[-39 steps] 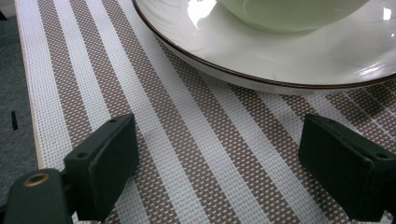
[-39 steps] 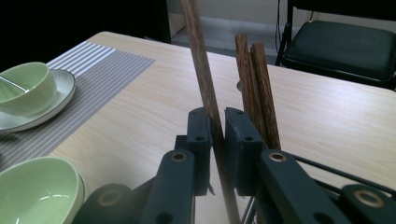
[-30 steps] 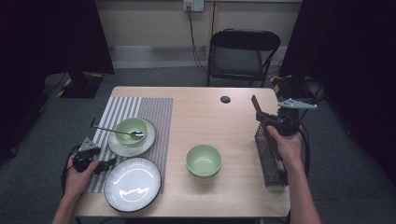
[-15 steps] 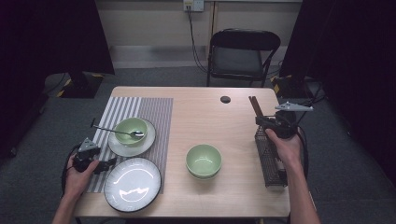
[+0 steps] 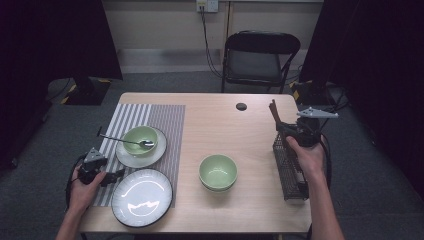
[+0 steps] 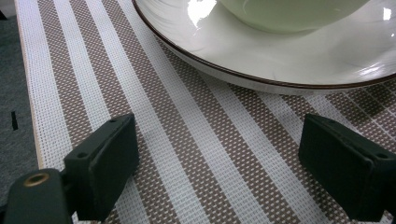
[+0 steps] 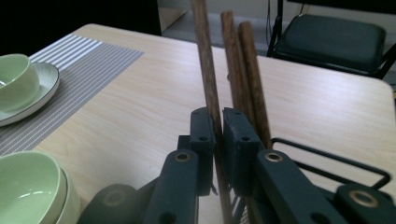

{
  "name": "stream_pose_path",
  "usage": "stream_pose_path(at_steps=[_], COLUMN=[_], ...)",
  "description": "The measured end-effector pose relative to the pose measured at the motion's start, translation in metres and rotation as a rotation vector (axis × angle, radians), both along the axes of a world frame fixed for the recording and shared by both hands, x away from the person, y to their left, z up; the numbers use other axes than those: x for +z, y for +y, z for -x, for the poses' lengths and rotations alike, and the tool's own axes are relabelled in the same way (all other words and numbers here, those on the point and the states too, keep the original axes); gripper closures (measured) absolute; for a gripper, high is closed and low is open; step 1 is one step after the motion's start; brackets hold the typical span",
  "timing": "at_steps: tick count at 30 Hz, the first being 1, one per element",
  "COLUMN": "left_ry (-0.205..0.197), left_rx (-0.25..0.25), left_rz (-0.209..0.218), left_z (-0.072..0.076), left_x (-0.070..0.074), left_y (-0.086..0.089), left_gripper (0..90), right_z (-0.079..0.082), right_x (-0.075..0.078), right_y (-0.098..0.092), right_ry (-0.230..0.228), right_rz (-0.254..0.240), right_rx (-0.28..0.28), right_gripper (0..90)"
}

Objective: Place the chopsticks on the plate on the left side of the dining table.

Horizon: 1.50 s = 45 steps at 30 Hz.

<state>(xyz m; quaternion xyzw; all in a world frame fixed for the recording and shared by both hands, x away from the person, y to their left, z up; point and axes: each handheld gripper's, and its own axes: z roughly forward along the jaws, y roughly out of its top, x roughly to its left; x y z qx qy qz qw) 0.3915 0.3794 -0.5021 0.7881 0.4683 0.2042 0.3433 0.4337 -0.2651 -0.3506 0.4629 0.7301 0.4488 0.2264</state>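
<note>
Evidently the right gripper [image 7: 217, 122], whose jaws have just been closing, pinches one chopstick [image 7: 205, 65] to draw it from the rack [image 5: 290, 170], while the left gripper [image 6: 219, 158] waits open over the mat [image 6: 196, 154].

Pale green bowl [image 5: 218, 171] on light wood surface [image 5: 220, 125]; brown-and-white striped mat [image 5: 150, 117]; white plate [image 5: 142, 197], dark-rimmed; brown wooden chopsticks [image 7: 219, 70]; black wire rack [image 5: 291, 172]; black claw pads.

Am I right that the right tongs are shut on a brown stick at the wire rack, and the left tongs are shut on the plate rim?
Not quite. The left tongs are open over the striped mat, short of the plate, as the left gripper view shows. The right tongs do clamp a brown stick at the wire rack.
</note>
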Motion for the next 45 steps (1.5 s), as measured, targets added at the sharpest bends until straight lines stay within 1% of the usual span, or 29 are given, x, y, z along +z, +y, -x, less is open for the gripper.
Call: stream_pose_path(at_steps=[5, 9, 13, 21, 24, 30, 38, 41, 42, 45], left_ry=[0.001, 0.001, 0.0, 0.001, 0.001, 0.0, 0.001, 0.0, 0.001, 0.001], left_rx=[-0.001, -0.001, 0.0, -0.001, -0.001, -0.001, -0.001, -0.001, -0.001, -0.001], left_rz=[0.0, -0.001, -0.001, -0.001, -0.001, -0.002, -0.001, -0.001, -0.001, -0.001], left_z=[0.0, 0.0, 0.0, 0.0, 0.0, 0.0, 0.0, 0.0, 0.0, 0.0], left_x=[0.0, 0.0, 0.0, 0.0, 0.0, 0.0, 0.0, 0.0, 0.0, 0.0], left_y=[0.0, 0.0, 0.0, 0.0, 0.0, 0.0, 0.0, 0.0, 0.0, 0.0], left_gripper=[11.6, 11.6, 11.6, 11.6, 11.6, 11.6, 11.6, 11.6, 11.6, 11.5], right_z=[0.002, 0.003, 0.004, 0.004, 0.004, 0.004, 0.004, 0.003, 0.003, 0.003], right_x=[0.004, 0.004, 0.007, 0.016, 0.018, 0.021, 0.035, 0.039, 0.041, 0.047], right_y=[-0.006, -0.009, -0.012, -0.011, -0.011, -0.012, -0.009, -0.006, -0.005, -0.002], right_ry=[-0.017, -0.044, -0.066, -0.103, -0.116, -0.139, -0.166, -0.172, -0.177, -0.192], right_rz=[-0.019, -0.03, -0.058, -0.071, -0.077, -0.096, -0.109, -0.11, -0.117, -0.114], right_rx=[-0.007, -0.007, -0.001, 0.017, 0.028, 0.032, 0.053, 0.053, 0.056, 0.062], right_gripper=[85.2, 85.8, 85.9, 86.0, 86.0, 86.1, 86.1, 86.0, 86.0, 86.0])
